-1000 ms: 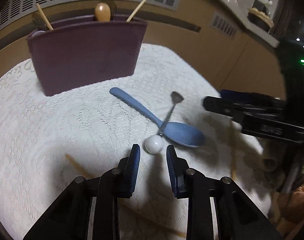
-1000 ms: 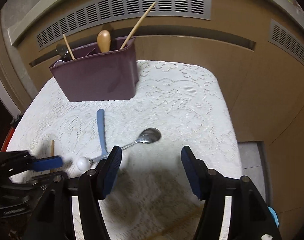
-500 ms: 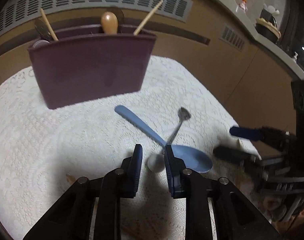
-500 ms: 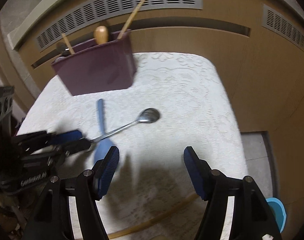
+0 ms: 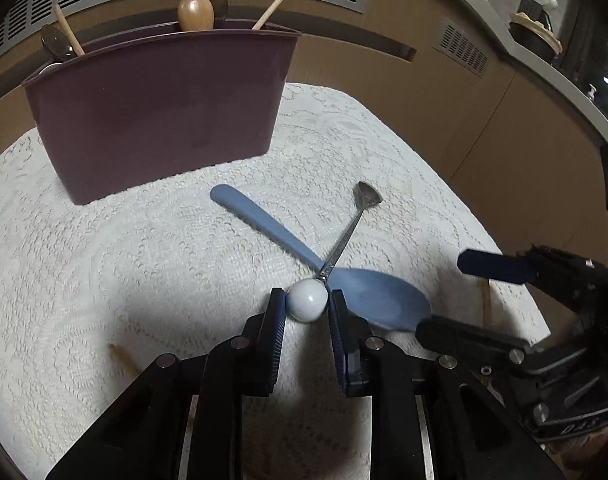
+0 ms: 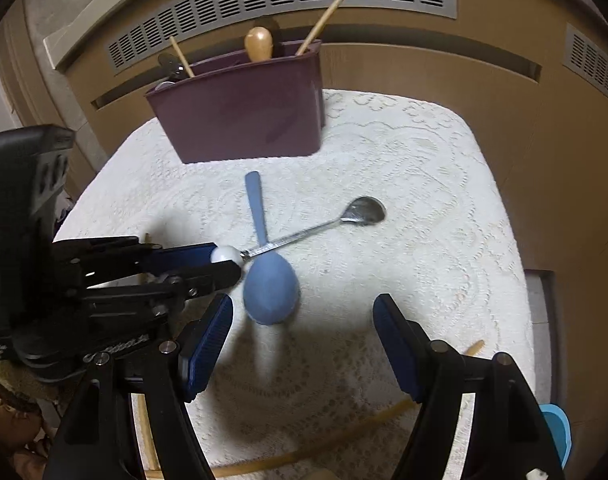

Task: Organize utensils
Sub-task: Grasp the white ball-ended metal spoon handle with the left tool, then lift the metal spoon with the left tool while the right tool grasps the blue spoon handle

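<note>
The left gripper (image 5: 307, 306) pinches the white ball on the metal spoon (image 5: 346, 236), though its jaws are opening a bit. The spoon lies across the blue spoon (image 5: 304, 256). The round ball could slip out. The right gripper (image 6: 302, 322) is open and empty.

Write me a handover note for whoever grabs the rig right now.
Left gripper: pads on the white ball end of the metal spoon, jaws opening slightly.
Right gripper: open, empty, above the blue spoon.
Both spoons lie crossed on the tablecloth, metal over blue.
Done: the holder already has several utensils.
Left: lift both spoons into the holder.
</note>
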The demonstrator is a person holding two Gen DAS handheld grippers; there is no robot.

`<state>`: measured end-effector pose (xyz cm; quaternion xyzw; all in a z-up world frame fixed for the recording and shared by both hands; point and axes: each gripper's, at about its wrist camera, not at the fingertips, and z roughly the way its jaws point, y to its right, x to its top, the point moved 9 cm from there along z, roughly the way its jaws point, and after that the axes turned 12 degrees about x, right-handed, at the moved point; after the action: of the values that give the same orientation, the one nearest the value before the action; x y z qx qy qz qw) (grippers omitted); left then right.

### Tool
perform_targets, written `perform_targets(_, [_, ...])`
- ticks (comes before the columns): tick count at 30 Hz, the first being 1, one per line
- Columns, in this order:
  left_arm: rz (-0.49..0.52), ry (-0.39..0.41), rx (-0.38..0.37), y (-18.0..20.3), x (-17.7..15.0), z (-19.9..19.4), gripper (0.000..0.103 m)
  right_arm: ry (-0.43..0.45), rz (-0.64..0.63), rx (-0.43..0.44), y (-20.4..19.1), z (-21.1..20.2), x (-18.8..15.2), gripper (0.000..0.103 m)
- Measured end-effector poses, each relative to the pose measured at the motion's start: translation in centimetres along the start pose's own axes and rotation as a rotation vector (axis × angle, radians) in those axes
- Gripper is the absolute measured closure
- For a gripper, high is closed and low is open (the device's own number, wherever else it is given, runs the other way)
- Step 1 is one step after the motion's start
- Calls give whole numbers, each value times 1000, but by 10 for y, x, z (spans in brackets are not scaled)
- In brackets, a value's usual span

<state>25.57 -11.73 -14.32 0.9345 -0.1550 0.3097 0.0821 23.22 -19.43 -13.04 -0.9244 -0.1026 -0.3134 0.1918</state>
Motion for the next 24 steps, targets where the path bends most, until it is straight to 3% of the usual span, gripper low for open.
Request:
perform_targets(3, [-26, 34, 15, -6, 5, -8, 81, -4, 15, -3, 4, 0, -4, 33])
perform_targets(11, [-108, 291, 111, -52, 30, -100, 81, -23, -40, 24, -18, 12, -3, 33])
perform_targets(13, [-127, 317, 130, -64, 31, -113, 81, -27, -57, 24, -24, 18, 0, 40])
perform_targets(21, [-171, 344, 149, -89, 25, -133, 81, -39, -143, 10, -47, 22, 7, 84])
perform_targets(24, [-177, 356, 144, -91, 23, -139, 81, 4, -155, 0, -50, 6, 16, 88])
